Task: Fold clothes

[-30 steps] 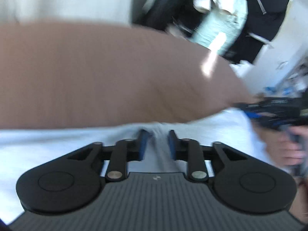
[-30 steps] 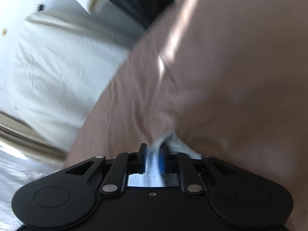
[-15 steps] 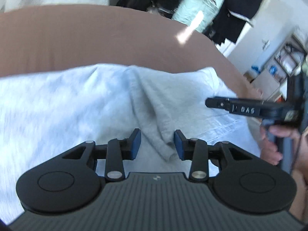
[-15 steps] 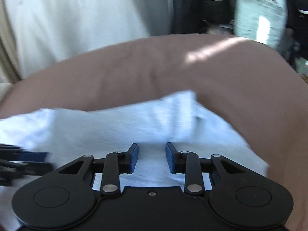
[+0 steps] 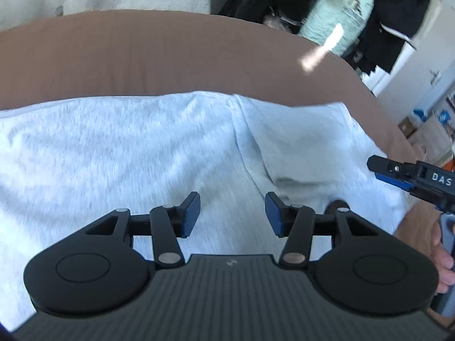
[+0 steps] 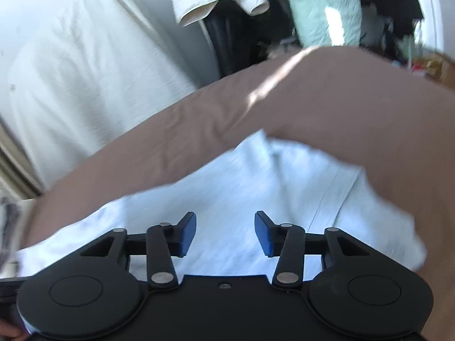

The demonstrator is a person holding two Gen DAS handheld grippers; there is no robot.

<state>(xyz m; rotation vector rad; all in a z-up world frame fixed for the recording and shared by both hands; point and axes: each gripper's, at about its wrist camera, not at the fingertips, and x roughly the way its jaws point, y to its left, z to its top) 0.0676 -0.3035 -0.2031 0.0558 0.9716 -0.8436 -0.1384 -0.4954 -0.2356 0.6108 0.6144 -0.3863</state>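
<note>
A pale grey garment [image 5: 136, 153] lies spread on a brown bed sheet [image 5: 159, 56], with a folded-over flap [image 5: 307, 147] on its right side. My left gripper [image 5: 231, 216] hovers over the garment's near part; its jaws are opening and nothing is between the blue pads. My right gripper [image 6: 224, 234] hangs above the same garment [image 6: 250, 187], jaws opening and empty. The right gripper's tip [image 5: 409, 176] also shows at the right edge of the left wrist view, held by a hand [image 5: 443, 258].
A white curtain or sheet [image 6: 85, 65] hangs behind the bed. Dark and mint-green clothes [image 5: 335, 20] hang at the back right. A white door and cluttered shelves [image 5: 432, 113] stand at the far right. Brown sheet [image 6: 355, 119] surrounds the garment.
Both grippers let go of the pale fabric and their jaws spread apart. Both drew back, so more of the garment now shows lying flat; the right gripper swung round toward the bed.
</note>
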